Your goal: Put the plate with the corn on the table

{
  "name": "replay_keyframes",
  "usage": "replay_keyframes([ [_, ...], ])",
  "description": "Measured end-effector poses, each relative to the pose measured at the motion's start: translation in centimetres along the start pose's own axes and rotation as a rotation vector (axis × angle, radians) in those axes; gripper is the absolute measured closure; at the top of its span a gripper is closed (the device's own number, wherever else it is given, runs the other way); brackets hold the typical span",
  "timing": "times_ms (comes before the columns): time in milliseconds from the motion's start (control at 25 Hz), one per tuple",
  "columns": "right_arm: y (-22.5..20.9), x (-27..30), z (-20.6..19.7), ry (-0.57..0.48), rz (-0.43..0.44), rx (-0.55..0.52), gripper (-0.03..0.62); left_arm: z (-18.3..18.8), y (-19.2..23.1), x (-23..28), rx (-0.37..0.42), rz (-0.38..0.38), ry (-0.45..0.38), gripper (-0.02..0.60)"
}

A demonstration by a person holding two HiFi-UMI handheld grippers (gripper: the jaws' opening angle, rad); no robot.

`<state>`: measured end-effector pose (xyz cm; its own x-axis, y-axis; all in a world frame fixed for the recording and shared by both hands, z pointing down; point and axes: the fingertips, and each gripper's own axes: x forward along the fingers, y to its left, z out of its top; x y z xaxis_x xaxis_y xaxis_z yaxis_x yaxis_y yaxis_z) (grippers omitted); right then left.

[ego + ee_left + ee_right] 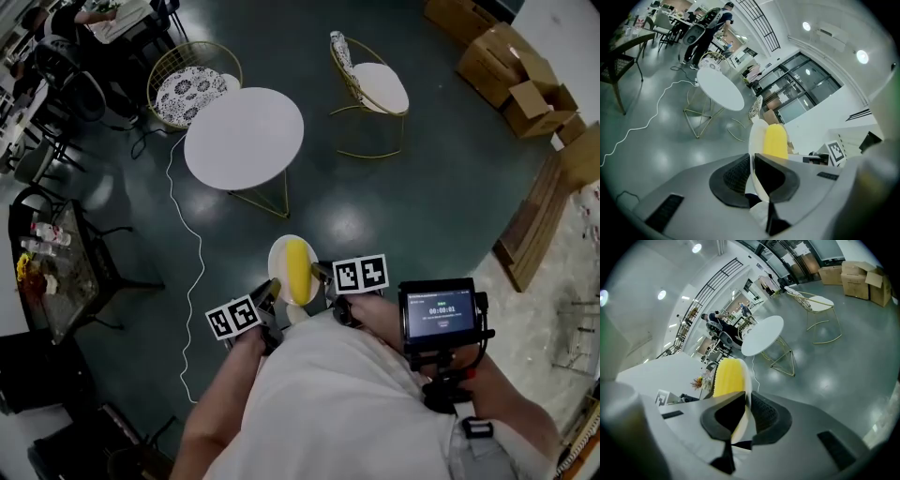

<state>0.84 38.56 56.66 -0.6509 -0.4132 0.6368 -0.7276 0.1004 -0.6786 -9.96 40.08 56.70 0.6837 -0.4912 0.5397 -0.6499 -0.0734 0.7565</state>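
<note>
The person is wearing a pale top (337,403). The left claw (751,164) and right claw (746,404) are showing grey shells and black ribbed pads (736,174); the left cube (233,317) and right cube (361,274) are bearing black-on-white square markers.

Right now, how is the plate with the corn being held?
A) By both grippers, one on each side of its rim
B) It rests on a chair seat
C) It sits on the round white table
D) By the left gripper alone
A: the plate with the corn hangs over the floor, short of the round white table, with the left gripper and the right gripper each clamped on its rim.
</note>
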Motion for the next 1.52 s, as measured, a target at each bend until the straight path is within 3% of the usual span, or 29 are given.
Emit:
replay_keyframes([
  [1520, 2.5, 1.8, -1.6, 0.039, -0.02, 0.022, 0.549, 0.0, 2.6, -2.2, -0.036, -0.002, 0.033, 0.543],
])
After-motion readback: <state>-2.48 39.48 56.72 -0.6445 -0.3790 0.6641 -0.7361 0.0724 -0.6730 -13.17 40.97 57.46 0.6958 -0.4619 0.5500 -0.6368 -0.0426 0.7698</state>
